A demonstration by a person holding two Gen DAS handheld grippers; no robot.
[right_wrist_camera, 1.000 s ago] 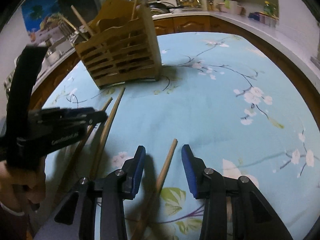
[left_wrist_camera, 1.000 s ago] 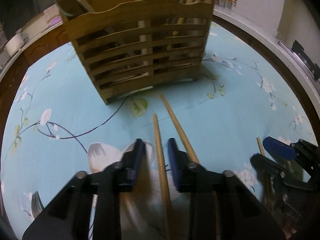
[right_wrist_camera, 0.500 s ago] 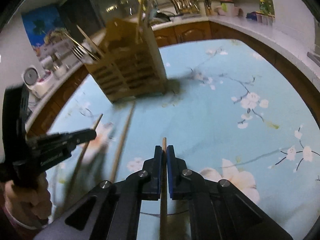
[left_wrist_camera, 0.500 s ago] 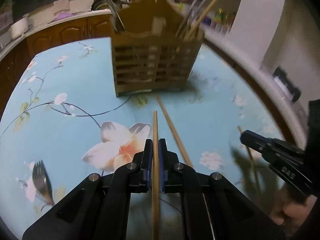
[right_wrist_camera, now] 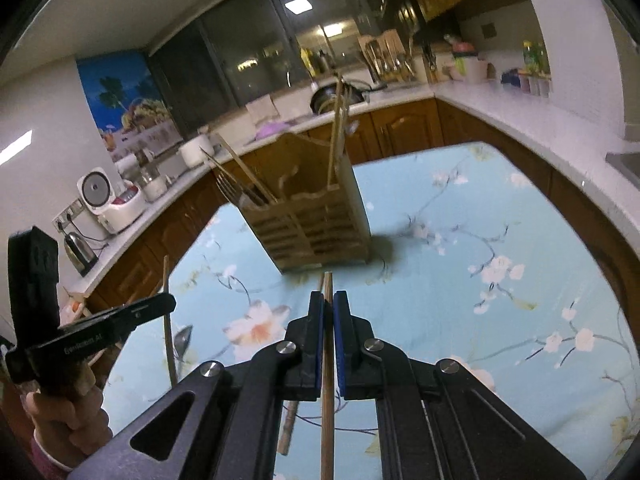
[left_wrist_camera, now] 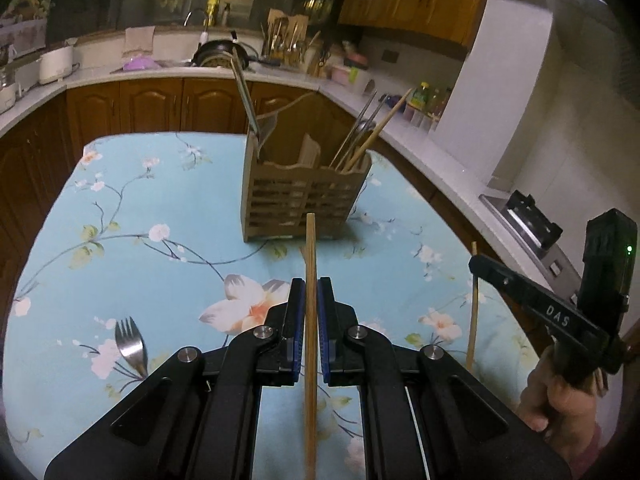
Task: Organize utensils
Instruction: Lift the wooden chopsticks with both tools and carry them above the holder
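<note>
Far left on the floral tablecloth a fork lies loose, not yet sorted. L gripper is pinched narrow on a wooden chopstick, held clear above the cloth w/ its tip aimed toward the slatted wooden caddy straight ahead. The caddy stands upright mid-table; it already holds chopsticks and metal utensils in its right compartment, another utensil at left. R gripper is likewise clamped tight on a second chopstick, also off the table, right of the first, caddy just ahead of it too. One more stick lies on the cloth below, tip showing beside the held one.

Step in hand, prob.: carry phase, both sticks grabbed, en route to caddy. Next move needs each stick tipped more upright, lined up over the chopstick compartment, lowered in, then jaws eased apart. Risk: thin stick pivots in the pads, or snags utensils already inside.
</note>
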